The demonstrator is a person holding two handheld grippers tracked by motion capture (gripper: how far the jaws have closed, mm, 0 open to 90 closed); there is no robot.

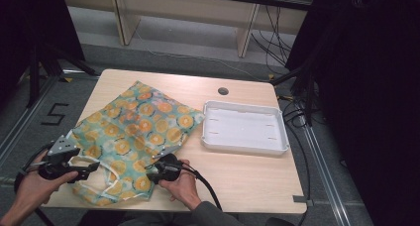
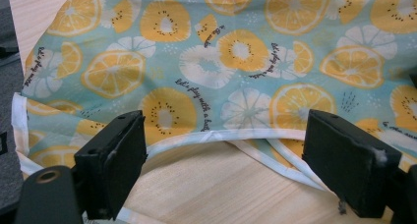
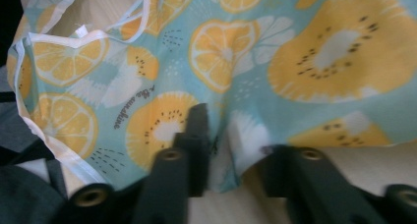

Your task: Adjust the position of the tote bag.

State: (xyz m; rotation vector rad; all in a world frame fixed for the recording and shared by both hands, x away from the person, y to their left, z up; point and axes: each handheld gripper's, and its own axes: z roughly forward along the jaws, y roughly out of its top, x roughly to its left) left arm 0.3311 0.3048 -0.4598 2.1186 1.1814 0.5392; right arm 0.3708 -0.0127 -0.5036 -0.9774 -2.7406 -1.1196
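Nearest edge of the tabletop [image 1: 247, 181]: the right claw [image 1: 154, 175] had pinched down on the bag [image 1: 133, 132], a fold of its edge between the narrowed jaws. The left claw [image 1: 93, 170] sat wide open at the white-trimmed handle loop, gripping nothing. Further back, right of the bag, was a white tray [image 1: 245, 147].

Three cameras: one fixed overhead, one riding on each gripper

The high view looks forward and down over the whole table [image 1: 247, 181]. The left gripper view sits low and close behind its black jaws, facing the fruit-print bag [image 2: 236, 57]; the right gripper view is closer still. All three share that bag, at lower left in the high view.
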